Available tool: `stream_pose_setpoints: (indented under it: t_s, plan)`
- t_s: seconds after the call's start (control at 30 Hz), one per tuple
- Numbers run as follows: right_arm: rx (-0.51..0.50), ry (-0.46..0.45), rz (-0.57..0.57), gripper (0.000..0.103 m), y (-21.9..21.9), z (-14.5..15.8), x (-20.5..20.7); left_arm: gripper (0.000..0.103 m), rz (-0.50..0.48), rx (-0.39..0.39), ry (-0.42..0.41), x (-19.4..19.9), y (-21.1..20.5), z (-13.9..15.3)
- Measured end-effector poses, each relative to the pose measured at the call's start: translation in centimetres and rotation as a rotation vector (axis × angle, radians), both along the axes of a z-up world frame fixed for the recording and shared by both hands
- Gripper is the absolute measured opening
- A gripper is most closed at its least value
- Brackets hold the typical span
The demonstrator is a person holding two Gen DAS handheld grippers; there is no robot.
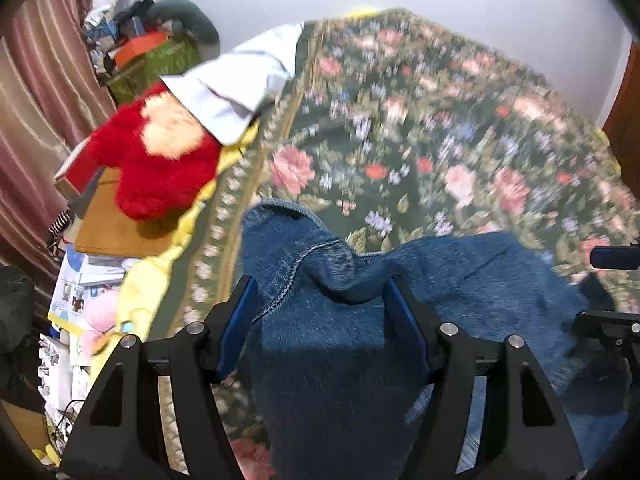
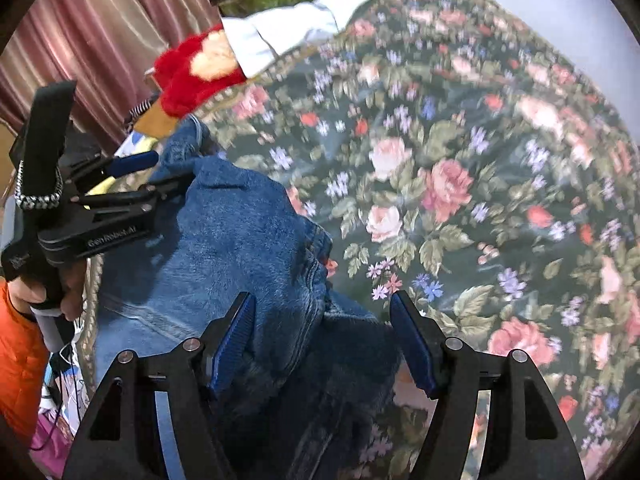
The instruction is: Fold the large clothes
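Left wrist view: left tongs (image 1: 320, 300) gape over bunched blue jeans (image 1: 340, 340) on the floral bedspread (image 1: 440, 120), gripping nothing; right wrist view: right tongs (image 2: 322, 320) spread likewise, denim between, unpinched.

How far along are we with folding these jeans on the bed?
Done: the blue jeans lie bunched on the floral bedspread, at most partly doubled over.

In hand: nothing looks gripped. The left gripper and right gripper both straddle denim with jaws apart, pads not visibly pressing on it.

Left: the denim is rumpled with no flat, squared stack, so smoothing and the remaining folds are still to do.
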State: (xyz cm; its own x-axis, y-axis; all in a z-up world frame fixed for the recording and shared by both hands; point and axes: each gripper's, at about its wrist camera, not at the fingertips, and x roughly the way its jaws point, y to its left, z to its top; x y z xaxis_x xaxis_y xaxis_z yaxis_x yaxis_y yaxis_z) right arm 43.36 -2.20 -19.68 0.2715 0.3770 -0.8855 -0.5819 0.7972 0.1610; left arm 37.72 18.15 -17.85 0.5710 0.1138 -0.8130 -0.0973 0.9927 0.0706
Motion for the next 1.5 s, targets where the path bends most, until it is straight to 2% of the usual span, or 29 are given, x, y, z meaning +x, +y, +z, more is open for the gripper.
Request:
stream_pose_setpoints:
  t_s: [0.1,0.2,0.3,0.37,0.43,0.5,0.53,0.67,0.8,0.9,1.07,1.13,1.33,1.5]
  plan:
    - [0.044,-0.07,0.069,0.067,0.7,3.2,-2.6,0.067,-0.043,-0.056,-0.044,-2.5,0.0,2.3]
    - [0.07,-0.097,0.128,0.067,1.5,4.6,-4.9,0.073,-0.089,-0.085,-0.051,-5.2,-0.7,3.2]
    - [0.045,-0.09,0.18,0.067,2.3,3.6,-7.4,0.076,-0.119,-0.103,-0.013,-7.4,-2.1,1.7]
    - [-0.001,-0.065,0.194,0.067,2.6,2.1,-8.3,0.076,-0.15,-0.082,0.044,-8.5,-3.5,-0.3]
    - [-0.083,-0.05,0.192,0.067,2.3,0.0,-9.2,0.077,-0.16,-0.045,0.092,-9.5,-4.7,-2.4]
    - [-0.07,-0.039,0.186,0.067,1.1,-0.6,-9.9,0.079,-0.148,-0.012,0.073,-10.9,-5.2,-3.1]
    - [-0.054,-0.028,0.17,0.067,0.1,-0.6,-10.1,0.082,-0.135,0.006,0.055,-11.7,-5.3,-3.0]
    - [0.011,0.019,0.101,0.067,-3.8,0.2,-10.7,0.082,-0.095,0.024,0.062,-13.9,-4.9,-2.3]
    - [0.012,-0.03,0.023,0.067,-6.4,2.1,-12.1,0.082,-0.027,0.048,0.045,-16.0,-3.8,-0.7]
    - [0.027,-0.09,-0.019,0.067,-7.7,4.0,-13.0,0.082,0.029,0.034,-0.014,-17.3,-2.8,1.9]
    - [0.115,-0.225,-0.05,0.067,-8.8,9.3,-15.8,0.082,0.089,0.033,-0.19,-20.2,-2.8,8.2]
    - [0.155,-0.315,-0.047,0.067,-8.6,12.1,-17.6,0.082,0.091,0.025,-0.275,-21.5,-3.2,11.1]
    - [0.315,-0.496,-0.045,0.067,-8.8,19.0,-23.0,0.082,0.074,-0.008,-0.559,-26.3,-5.5,19.2]
    - [0.421,-0.613,-0.05,0.067,-8.9,23.0,-27.6,0.082,0.061,-0.015,-0.715,-30.1,-7.6,22.5]
